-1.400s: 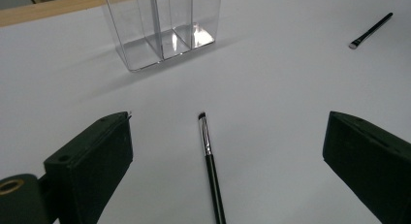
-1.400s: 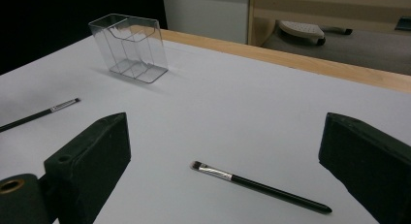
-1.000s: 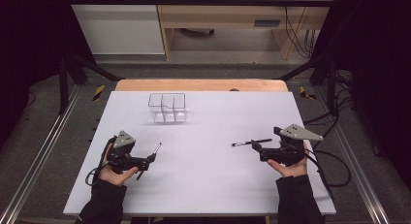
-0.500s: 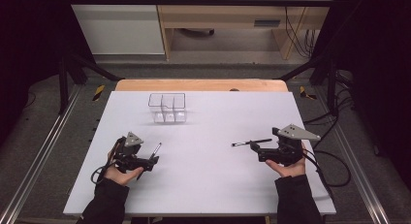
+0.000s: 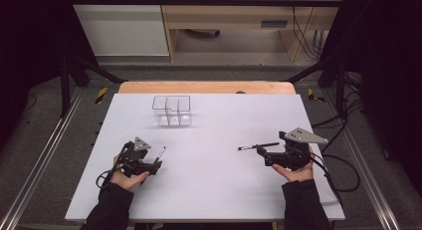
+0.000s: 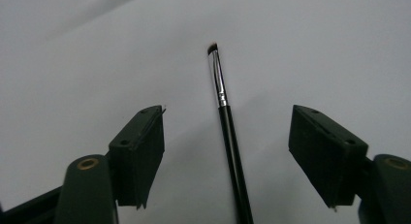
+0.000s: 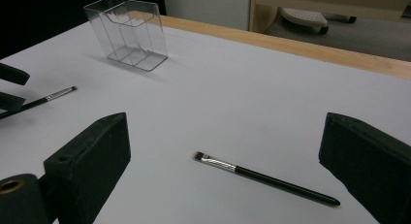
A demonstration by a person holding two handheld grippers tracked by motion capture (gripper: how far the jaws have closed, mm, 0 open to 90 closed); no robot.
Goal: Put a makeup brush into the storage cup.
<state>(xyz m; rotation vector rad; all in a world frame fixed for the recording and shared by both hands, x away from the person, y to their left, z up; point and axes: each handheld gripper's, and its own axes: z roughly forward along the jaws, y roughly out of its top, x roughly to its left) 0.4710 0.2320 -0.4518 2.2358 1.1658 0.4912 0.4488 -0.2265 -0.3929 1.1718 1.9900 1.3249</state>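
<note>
At the left of the high view, the left claw (image 5: 155,164) rests low on the white desk (image 5: 214,190), held in the person's left hand (image 5: 127,176), with its cable looping beside the wrist. A thin black makeup brush (image 5: 159,154) lies on the desk with its handle running back between this claw's jaws and its silver ferrule and dark tip pointing up and slightly right, toward the far side of the desk. The left gripper view shows that same brush (image 6: 227,132) lying flat between the two black jaws, which have just been closing in on it yet stand spread on either side with bare desk showing between each pad and the handle, so nothing is pinched. Farther back and a little right of this brush stands a clear plastic organizer (image 5: 172,110) with divided compartments, upright near the desk's far edge and well apart from both claws. To the right, a second brush (image 5: 258,146) lies on the desk with its bristle end pointing left. Its handle end reaches the front of the right claw (image 5: 266,155), held in the right hand (image 5: 293,172). The right gripper view shows that second brush (image 7: 264,177) flat on the desk between wide-spread jaws, neither pad touching it.
</note>
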